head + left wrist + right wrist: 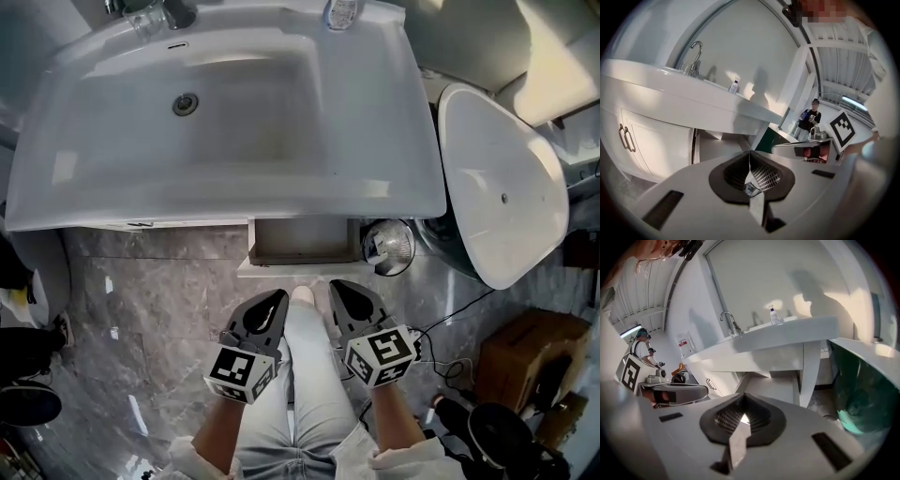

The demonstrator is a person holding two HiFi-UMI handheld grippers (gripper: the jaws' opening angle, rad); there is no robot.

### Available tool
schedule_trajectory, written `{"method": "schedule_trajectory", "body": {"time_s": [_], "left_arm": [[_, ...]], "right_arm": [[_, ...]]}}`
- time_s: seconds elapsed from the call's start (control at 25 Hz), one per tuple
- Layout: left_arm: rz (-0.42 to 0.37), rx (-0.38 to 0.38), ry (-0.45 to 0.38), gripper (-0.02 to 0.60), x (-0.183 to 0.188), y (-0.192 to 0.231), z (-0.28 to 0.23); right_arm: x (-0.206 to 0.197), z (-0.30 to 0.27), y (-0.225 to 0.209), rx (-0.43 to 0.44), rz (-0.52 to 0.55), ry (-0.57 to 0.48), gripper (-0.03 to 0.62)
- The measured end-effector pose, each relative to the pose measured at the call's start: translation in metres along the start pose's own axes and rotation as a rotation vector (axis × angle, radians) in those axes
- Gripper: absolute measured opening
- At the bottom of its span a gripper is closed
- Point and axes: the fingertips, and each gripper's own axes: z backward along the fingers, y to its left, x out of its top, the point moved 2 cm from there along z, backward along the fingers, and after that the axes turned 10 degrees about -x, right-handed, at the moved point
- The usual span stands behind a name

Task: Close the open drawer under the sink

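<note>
The drawer (305, 242) sticks out under the sink (225, 192), at 12 o'clock from me. Its front runs 9 to 3. My left gripper (274, 302) and right gripper (342, 291) are closed and empty. The right looks nearer.

Head view: high above, facing steeply down onto sink (244, 122). Left gripper view, right gripper view: low, below sink rim, facing forward and up along own jaws (wide-angle, close). All three share sink, drawer (305, 239).
</note>
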Motion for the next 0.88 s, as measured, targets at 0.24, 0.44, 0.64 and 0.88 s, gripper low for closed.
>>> {"method": "schedule_trajectory", "body": {"time_s": [0.24, 0.44, 0.64, 0.88], "left_arm": [[-0.019, 0.017, 0.054, 0.018, -0.028, 0.015, -0.012], [-0.037, 0.025, 0.093, 0.018, -0.048, 0.023, -0.018], [-0.034, 0.019, 0.123, 0.018, -0.064, 0.026, -0.026], [-0.049, 0.027, 0.152, 0.018, -0.079, 0.035, -0.037]], "right_arm": [[-0.025, -0.014, -0.002, 0.009, 0.019, 0.004, 0.009], [-0.043, -0.021, -0.006, 0.016, 0.033, 0.016, 0.009], [-0.061, -0.031, -0.011, 0.006, 0.034, 0.041, 0.009], [-0.075, -0.044, -0.019, -0.008, 0.002, 0.038, 0.009]]}}
